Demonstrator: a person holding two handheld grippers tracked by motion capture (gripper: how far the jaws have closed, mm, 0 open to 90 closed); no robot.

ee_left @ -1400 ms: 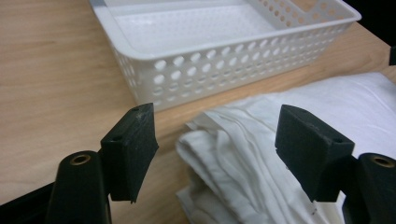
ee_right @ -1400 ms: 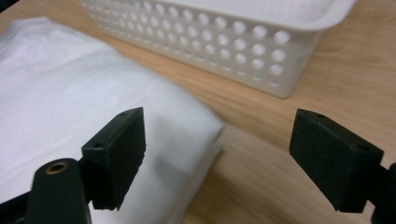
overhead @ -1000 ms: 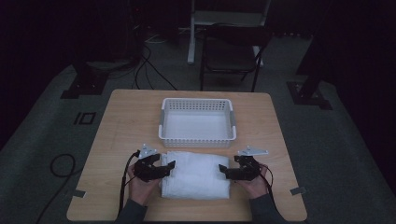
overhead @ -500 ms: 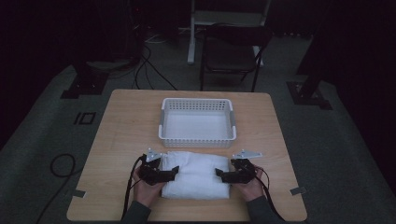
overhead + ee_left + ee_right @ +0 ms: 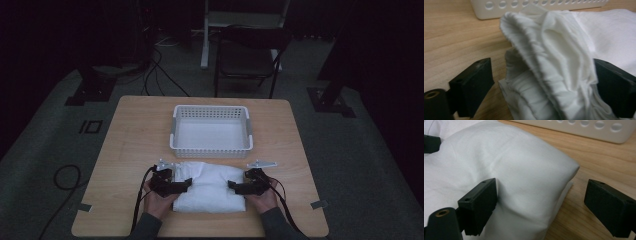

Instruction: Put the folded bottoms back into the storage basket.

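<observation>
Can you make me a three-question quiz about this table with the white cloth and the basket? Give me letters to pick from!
1. Where is the basket?
A. beyond the cloth
B. on the floor
C. on the chair

2. What colour is the cloth?
A. red
B. white
C. green

3. How do the right gripper's jaws stand?
A. shut tight
B. open around a cloth corner
C. inside the basket

Answers:
1 A, the high view shows the basket farther up the table than the cloth.
2 B, it looks white in every view.
3 B, the right gripper view shows a wide gap with the corner between.
</observation>
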